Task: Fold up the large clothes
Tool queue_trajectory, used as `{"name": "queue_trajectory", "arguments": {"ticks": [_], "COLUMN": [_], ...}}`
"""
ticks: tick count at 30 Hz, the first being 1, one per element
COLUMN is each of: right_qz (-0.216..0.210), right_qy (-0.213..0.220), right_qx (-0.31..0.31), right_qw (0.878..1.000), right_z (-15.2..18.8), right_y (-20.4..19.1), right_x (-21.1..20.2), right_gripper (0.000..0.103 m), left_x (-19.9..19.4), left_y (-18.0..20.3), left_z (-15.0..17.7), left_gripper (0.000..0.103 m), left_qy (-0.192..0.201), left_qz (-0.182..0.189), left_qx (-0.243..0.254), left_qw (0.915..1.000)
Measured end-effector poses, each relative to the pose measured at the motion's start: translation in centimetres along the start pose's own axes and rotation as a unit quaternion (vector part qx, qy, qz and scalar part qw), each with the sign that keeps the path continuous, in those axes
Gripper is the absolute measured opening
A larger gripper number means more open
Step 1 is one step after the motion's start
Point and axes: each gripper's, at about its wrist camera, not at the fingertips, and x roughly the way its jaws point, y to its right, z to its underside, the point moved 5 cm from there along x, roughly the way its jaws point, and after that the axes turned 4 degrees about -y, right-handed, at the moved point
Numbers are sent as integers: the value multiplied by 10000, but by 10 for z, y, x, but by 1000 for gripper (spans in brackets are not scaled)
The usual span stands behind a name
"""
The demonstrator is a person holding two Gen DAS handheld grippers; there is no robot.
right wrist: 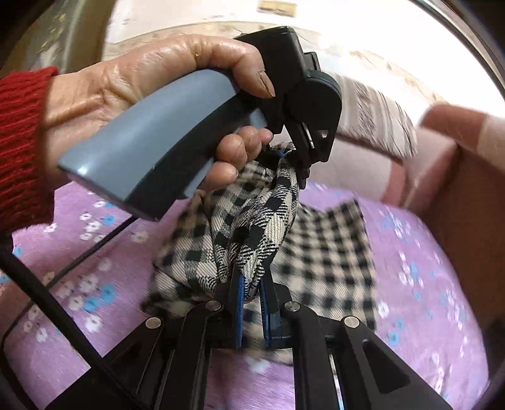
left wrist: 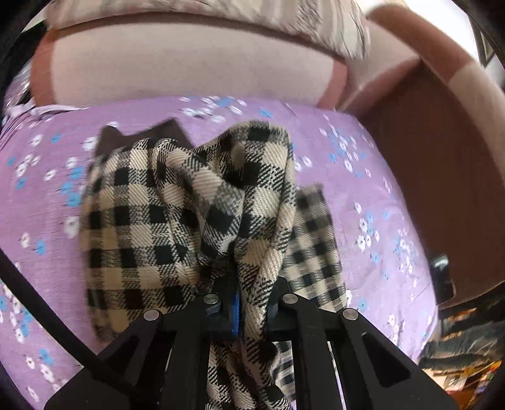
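Note:
A black-and-cream checked garment (left wrist: 176, 214) hangs bunched above a purple flowered bed sheet (left wrist: 47, 195). My left gripper (left wrist: 249, 290) is shut on a fold of it. In the right wrist view my right gripper (right wrist: 252, 284) is shut on another fold of the garment (right wrist: 246, 239). The left gripper (right wrist: 300, 157), held by a hand in a red sleeve, shows there above and just beyond it, pinching the same cloth. The rest of the garment (right wrist: 331, 252) lies spread on the sheet (right wrist: 426, 268) below.
A pink pillow (left wrist: 189, 69) and a striped blanket (left wrist: 284, 19) lie at the head of the bed. A brown and pink headboard or bed frame (left wrist: 442, 132) rises at the right. A black cable (right wrist: 38, 284) runs at lower left.

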Motion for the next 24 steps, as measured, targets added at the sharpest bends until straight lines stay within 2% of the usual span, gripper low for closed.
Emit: {"name": "queue_trajectory", "arguments": {"ticks": [5,7,8,12,14,17,18,20,22,24], "right_qz": [-143,-139,-146,-377,-619,-836,-894,-879,-880,-1385], "right_qy": [-172,-215,-240,-548,-725,-824,-786,-652,-533,-506], "right_qx": [375,414,433,697,941,1335,1491,1865,2267,2785], "right_qw": [9990,9988,9987,9954,9910,9841,9816,9764,9685,9490], "right_z": [7,9,10,20,26,30,31,28,18,3], "right_y": [22,28,29,41,54,82,93,123,148,161], "right_x": [10,13,16,23,23,8,1,-8,-12,-2], "right_gripper": [9,9,9,12,28,31,32,42,47,53], "left_x": [24,23,15,-24,-48,-81,-93,-105,-107,-100], "left_y": [33,37,37,30,20,-2,-12,-25,-38,-49], "left_z": [2,2,2,3,8,30,46,70,90,111], "left_gripper": [9,19,21,41,48,53,53,53,54,54], "left_qy": [-181,-230,-192,214,478,839,959,1165,1213,1133], "left_qz": [-184,3,271,638,693,256,-150,-660,-692,-496], "left_qx": [279,188,51,-204,-368,-365,-224,-60,-150,-425], "left_qw": [9993,9996,9994,9975,9958,9955,9950,9910,9901,9914]}}
